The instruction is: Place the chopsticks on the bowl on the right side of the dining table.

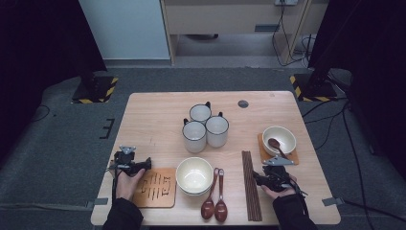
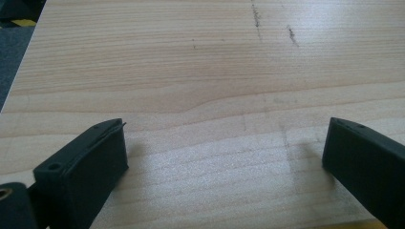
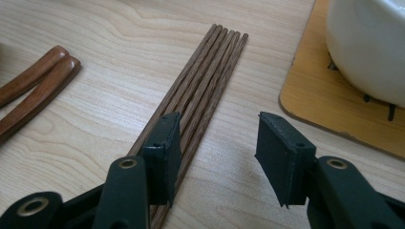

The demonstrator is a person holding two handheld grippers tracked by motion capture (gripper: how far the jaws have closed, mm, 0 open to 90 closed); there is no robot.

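My right gripper (image 1: pixel 261 176) (image 3: pixel 217 129) hovers low over the near end of a row of dark wooden chopsticks (image 1: pixel 251 184) (image 3: pixel 205 76). Its jaws stand open; the left one lies over the row and nothing is pinched. My left gripper (image 1: pixel 136 160) (image 2: pixel 227 138) stands wide open over bare wooden table (image 2: pixel 191 71), just left of an empty wooden mat (image 1: pixel 155 187). A cream bowl (image 1: pixel 194 175) sits at front centre, with two brown wooden spoons (image 1: pixel 214 196) (image 3: pixel 33 86) beside it.
Three white mugs (image 1: pixel 206 127) cluster mid-table. At the right, a white bowl (image 1: pixel 282 136) (image 3: pixel 367 47) holding a brown spoon (image 1: pixel 275 145) rests on a second wooden mat (image 3: pixel 325 100). The table's left edge (image 2: pixel 9 95) runs close to my left gripper.
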